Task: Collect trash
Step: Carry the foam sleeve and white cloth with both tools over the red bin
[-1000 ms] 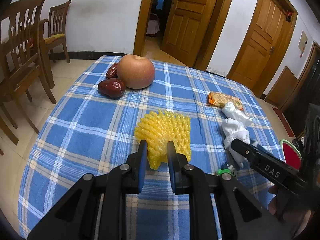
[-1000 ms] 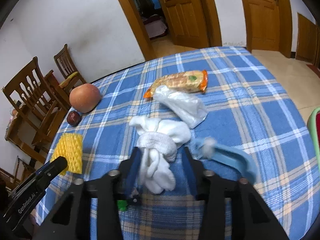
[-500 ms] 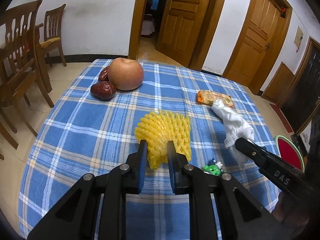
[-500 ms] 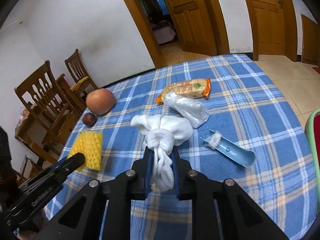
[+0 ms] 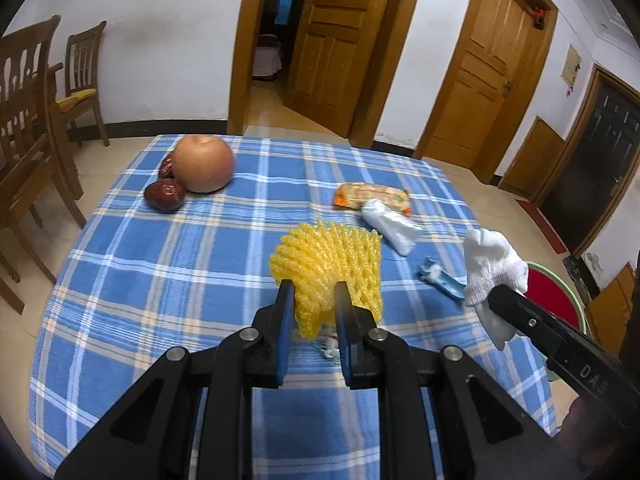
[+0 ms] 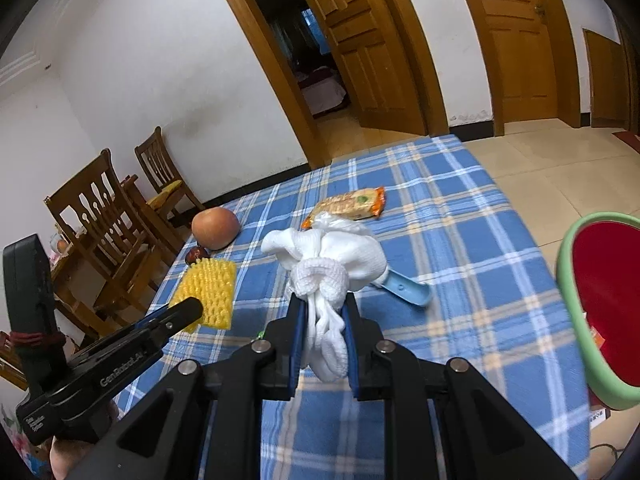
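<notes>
White walls (image 5: 168, 40), tan tiled floor (image 6: 560, 152); wooden doors (image 5: 492, 76) far, wooden chairs (image 5: 28, 120) left; blue-checked table (image 5: 140, 260) near.

Two black plastic claws: the left claw (image 5: 311, 300) and right claw (image 6: 323, 312) each have blue-lined fingers, silver round screws at the joints, and white lettering along one arm.

Yellow foam net (image 5: 328, 268) between left tool (image 5: 313, 304) pads
</notes>
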Tool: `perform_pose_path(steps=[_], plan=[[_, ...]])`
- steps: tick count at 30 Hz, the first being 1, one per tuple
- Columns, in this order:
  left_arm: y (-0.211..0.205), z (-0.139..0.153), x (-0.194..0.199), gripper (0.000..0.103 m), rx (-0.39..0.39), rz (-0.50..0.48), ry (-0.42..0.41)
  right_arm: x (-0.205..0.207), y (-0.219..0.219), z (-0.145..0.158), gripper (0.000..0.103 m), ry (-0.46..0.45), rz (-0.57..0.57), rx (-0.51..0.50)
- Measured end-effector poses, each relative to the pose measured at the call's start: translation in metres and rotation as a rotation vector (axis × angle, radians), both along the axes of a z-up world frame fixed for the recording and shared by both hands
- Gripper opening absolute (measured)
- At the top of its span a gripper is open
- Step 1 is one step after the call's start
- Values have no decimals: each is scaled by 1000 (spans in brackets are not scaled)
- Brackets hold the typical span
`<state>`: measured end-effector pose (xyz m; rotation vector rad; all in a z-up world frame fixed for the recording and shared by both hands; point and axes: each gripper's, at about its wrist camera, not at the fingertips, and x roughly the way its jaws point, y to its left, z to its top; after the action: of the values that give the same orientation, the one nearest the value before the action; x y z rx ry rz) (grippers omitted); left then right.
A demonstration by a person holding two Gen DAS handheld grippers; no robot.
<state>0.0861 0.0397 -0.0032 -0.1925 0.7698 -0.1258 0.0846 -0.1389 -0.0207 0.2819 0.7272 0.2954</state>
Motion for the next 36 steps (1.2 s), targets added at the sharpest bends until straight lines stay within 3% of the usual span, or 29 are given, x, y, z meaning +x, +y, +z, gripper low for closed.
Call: perform_pose_path(steps=[11, 36], plan=[[-34, 8, -8, 19, -27, -79, 3, -32, -35, 14, 20, -33, -64, 7], [-124, 23, -18, 19, -12, -252, -15, -74, -119, 21, 20, -60, -233, 22]])
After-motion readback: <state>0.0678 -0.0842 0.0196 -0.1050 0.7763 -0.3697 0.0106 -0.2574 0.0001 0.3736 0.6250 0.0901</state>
